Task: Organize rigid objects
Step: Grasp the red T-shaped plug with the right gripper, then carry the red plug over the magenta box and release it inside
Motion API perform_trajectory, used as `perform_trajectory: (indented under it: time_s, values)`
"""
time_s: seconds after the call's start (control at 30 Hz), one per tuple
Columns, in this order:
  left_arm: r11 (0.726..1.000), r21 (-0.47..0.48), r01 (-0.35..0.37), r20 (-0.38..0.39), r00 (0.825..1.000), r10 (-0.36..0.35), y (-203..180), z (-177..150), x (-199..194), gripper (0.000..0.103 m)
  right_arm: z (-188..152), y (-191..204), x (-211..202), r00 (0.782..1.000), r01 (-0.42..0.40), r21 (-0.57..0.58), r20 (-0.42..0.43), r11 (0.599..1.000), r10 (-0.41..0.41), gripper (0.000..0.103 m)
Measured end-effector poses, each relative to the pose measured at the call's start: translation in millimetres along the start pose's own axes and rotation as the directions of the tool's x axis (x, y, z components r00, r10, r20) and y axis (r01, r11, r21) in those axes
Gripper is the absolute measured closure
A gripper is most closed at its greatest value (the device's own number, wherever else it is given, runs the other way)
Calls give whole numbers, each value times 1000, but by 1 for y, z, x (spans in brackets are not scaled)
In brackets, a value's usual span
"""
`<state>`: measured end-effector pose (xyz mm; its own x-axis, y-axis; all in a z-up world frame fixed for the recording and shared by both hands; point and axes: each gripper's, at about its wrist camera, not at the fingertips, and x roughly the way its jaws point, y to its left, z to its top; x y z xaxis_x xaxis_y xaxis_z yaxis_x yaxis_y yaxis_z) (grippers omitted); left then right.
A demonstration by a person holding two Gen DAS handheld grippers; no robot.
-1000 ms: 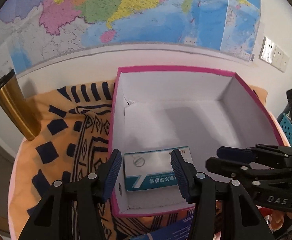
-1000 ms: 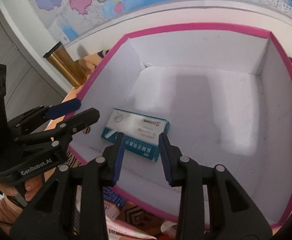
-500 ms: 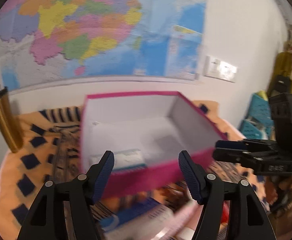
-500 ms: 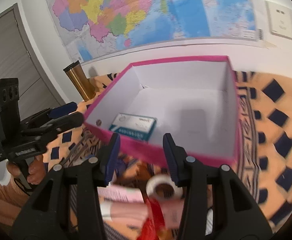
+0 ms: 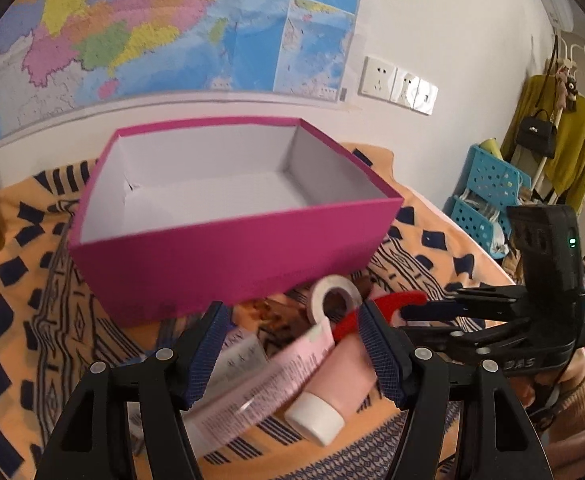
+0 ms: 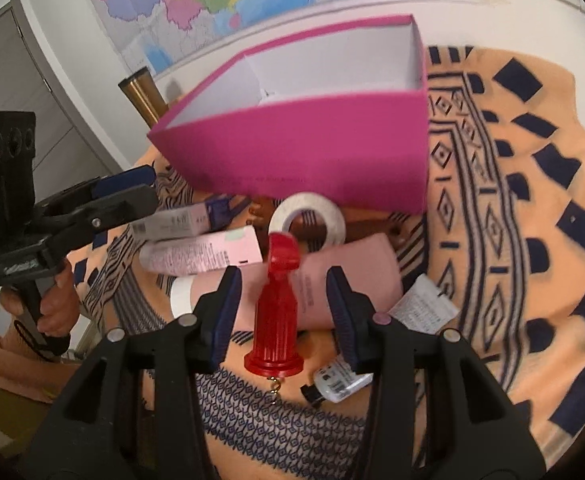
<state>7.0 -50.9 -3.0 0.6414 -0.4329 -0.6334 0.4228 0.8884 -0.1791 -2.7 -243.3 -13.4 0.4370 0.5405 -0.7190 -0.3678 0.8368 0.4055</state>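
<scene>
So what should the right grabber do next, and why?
Probably lower the right gripper a little and close on the red toy. Its fingers are open on either side of the toy but not touching it, and the toy lies on the pink tube outside the pink box. The left gripper is open and holds nothing.

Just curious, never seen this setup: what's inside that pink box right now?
Only white inner walls and part of the white floor of the pink box show. Its near wall hides the front of the floor, so anything lying there cannot be seen.
</scene>
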Motion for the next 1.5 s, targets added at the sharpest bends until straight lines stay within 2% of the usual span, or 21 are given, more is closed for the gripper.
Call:
perform_trajectory:
  time_s: [0.17, 0.37, 0.4, 0.67, 1.23, 1.4, 1.5]
  values:
    - [1000, 0, -2, -16, 1000, 2, -6, -9, 1, 34, 2, 3, 16, 1000, 7, -21, -15, 1000, -7, 57]
    - [1000, 7, 15, -40, 999, -14, -12, -15, 6, 34, 6, 5, 23, 1000, 10, -35, -16, 999, -11, 77]
    - [1000, 9, 19, -44, 999, -19, -13, -15, 7, 34, 7, 5, 23, 1000, 7, -37, -18, 999, -8, 84]
    - [996, 21, 89, -79, 993, -87, -25, -20, 14, 34, 12, 1, 3, 1000, -8, -6, 28, 1000, 8, 87]
    - [988, 84, 128, -85, 989, -121, -54, -12, 25, 35, 28, 6, -31, 992, -56, -14, 115, 998, 57, 88]
    - [987, 99, 129, -70, 990, -123, -56, -2, 26, 37, 41, 14, -40, 986, -75, -44, 145, 996, 80, 88]
    - [984, 112, 137, -59, 990, -131, -58, 8, 27, 44, 53, 18, -46, 982, -82, -66, 166, 994, 92, 89]
